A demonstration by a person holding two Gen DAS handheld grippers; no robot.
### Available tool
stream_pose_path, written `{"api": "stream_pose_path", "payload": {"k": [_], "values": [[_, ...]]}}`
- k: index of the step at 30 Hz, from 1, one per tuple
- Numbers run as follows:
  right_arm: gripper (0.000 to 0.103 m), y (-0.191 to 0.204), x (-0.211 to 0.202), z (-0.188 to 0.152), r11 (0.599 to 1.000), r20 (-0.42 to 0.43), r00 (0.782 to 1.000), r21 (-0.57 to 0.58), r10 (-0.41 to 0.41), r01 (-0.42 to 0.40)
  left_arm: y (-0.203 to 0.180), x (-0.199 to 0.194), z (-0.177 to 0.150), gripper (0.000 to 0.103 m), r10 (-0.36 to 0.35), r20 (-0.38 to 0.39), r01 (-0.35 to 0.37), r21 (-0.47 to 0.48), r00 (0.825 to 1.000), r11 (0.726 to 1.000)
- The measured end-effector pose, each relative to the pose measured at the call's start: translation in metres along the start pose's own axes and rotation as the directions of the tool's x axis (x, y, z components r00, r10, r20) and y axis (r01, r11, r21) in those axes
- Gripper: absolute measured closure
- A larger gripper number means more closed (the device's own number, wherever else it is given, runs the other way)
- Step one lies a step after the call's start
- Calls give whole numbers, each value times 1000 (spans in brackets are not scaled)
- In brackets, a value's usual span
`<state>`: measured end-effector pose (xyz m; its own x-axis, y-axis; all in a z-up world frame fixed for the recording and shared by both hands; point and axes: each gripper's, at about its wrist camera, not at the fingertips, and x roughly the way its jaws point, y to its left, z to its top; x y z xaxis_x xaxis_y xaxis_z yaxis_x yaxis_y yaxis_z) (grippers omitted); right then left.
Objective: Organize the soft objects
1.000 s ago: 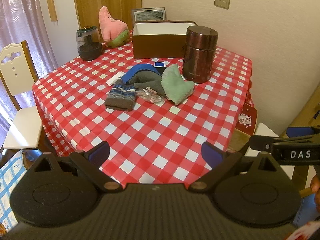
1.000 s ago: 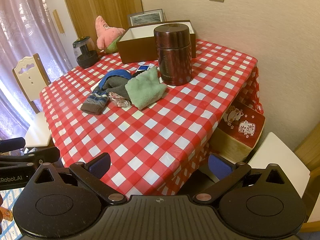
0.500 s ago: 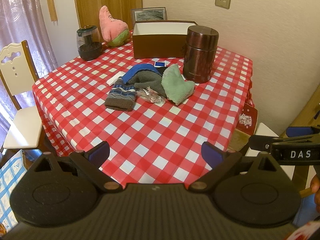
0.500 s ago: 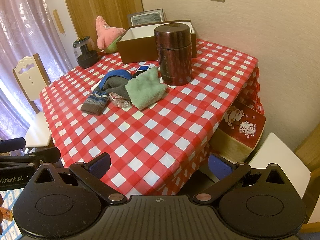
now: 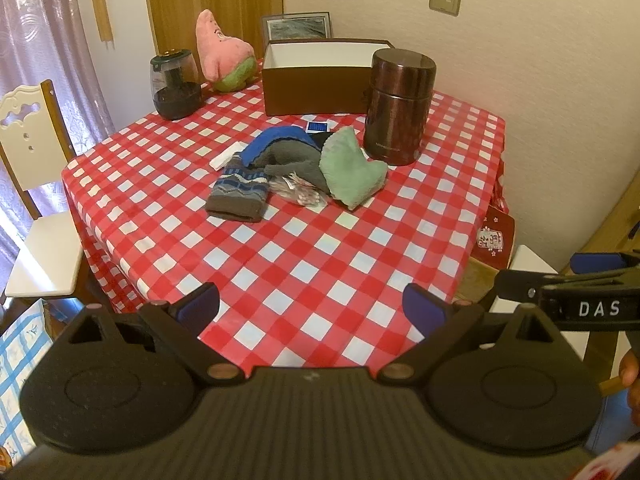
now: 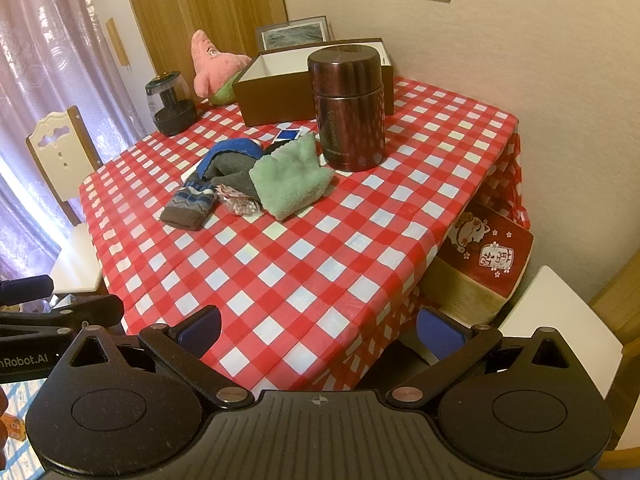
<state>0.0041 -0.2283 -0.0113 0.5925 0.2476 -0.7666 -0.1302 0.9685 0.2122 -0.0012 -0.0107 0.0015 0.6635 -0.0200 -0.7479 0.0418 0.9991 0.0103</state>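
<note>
A heap of soft things lies mid-table: a green cloth [image 5: 352,172] [image 6: 290,178], a grey and blue garment [image 5: 286,148] [image 6: 232,160], and a patterned knit sock [image 5: 238,196] [image 6: 188,204]. A pink plush toy [image 5: 222,54] [image 6: 212,66] stands at the back beside an open brown box [image 5: 320,76] [image 6: 280,84]. My left gripper [image 5: 311,308] is open and empty above the table's near edge. My right gripper [image 6: 318,328] is open and empty at the near right corner. Both are well short of the heap.
A tall brown metal canister [image 5: 400,108] [image 6: 348,108] stands right of the heap. A dark glass jar [image 5: 175,84] sits at the back left. A crinkly packet [image 5: 298,192] lies by the sock. A white chair [image 5: 32,184] stands at left; a red box [image 6: 488,256] sits under the table.
</note>
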Motion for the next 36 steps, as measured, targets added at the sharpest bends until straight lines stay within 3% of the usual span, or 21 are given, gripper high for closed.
{"api": "stream_pose_path", "payload": {"k": [9,18,26,36], "values": [[0,-5,1,1,1000,10,1000,-7,6,-6,-2,0,0,5,0,0,0,-1,1000,1000],[0,-39,9,19,994,107,988,-3,113,-114,-9,3,2,7,23,21,-23,-15,1000,1000],[0,-43,28,30,987,81,984,-22,159,-157,-6,32,21,11,31,17,-30,-39,999,999],[0,-32,81,62,985,84,982,-21,172,-170,23,76,46,21,24,31,-23,-33,999,999]]}}
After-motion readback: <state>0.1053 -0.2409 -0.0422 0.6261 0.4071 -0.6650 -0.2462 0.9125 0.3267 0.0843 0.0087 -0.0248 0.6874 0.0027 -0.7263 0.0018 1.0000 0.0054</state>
